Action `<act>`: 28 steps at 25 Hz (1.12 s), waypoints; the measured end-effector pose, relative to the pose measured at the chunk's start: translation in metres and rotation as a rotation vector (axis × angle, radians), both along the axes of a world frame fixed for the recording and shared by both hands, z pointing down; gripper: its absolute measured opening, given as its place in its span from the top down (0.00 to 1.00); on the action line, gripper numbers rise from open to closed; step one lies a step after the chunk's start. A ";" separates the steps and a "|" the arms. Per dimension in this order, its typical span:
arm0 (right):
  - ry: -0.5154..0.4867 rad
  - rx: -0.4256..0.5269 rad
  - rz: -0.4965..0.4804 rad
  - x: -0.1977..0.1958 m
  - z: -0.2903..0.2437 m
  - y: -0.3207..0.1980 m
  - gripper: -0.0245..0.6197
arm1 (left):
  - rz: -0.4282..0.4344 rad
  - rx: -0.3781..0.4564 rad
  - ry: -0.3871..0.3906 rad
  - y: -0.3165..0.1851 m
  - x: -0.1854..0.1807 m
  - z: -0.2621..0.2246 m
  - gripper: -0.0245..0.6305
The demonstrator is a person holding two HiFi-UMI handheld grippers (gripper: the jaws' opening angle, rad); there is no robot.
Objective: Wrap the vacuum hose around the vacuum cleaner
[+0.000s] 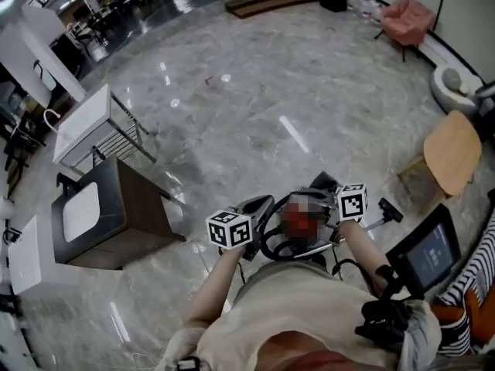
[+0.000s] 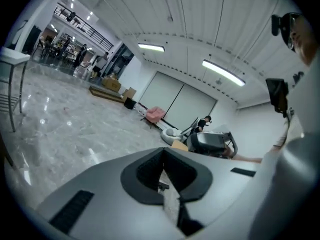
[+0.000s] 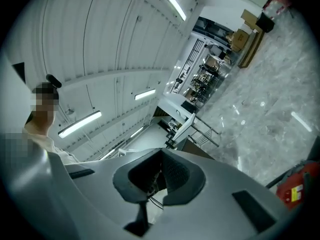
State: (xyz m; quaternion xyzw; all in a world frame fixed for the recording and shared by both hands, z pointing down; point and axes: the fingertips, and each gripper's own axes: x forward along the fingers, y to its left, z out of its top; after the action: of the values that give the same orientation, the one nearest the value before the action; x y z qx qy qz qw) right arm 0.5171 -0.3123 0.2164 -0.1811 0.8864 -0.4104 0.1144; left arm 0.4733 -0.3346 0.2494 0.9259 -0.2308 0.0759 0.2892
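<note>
In the head view the red vacuum cleaner [image 1: 303,230] stands on the floor right in front of the person, partly under a blur patch. Its black hose [image 1: 271,242] curls in loops at its left side. My left gripper [image 1: 255,205] hangs over the hose loops and my right gripper [image 1: 325,184] over the vacuum's right side. Both are tilted up. The left gripper [image 2: 163,180] has its jaws shut with nothing between them, and it looks out across the room. The right gripper [image 3: 159,180] is also shut and empty; the red vacuum body [image 3: 296,186] shows at that view's lower right.
A dark wooden cabinet with a white basin [image 1: 104,215] stands at the left, a white table with a wire rack [image 1: 89,126] behind it. At the right are a round wooden table [image 1: 452,154], a screen on a stand [image 1: 425,252] and a pink chair [image 1: 407,18]. Grey marble floor lies ahead.
</note>
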 end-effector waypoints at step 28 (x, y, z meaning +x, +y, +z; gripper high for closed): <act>-0.065 0.001 0.197 -0.148 -0.015 0.051 0.95 | 0.156 0.096 0.052 0.053 -0.104 -0.013 0.95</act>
State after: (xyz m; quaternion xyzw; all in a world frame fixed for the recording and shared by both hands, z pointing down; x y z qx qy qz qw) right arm 0.3686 -0.2612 0.2015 -0.2536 0.8604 -0.4024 0.1830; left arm 0.3694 -0.2816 0.2367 0.9555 -0.1540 0.0630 0.2437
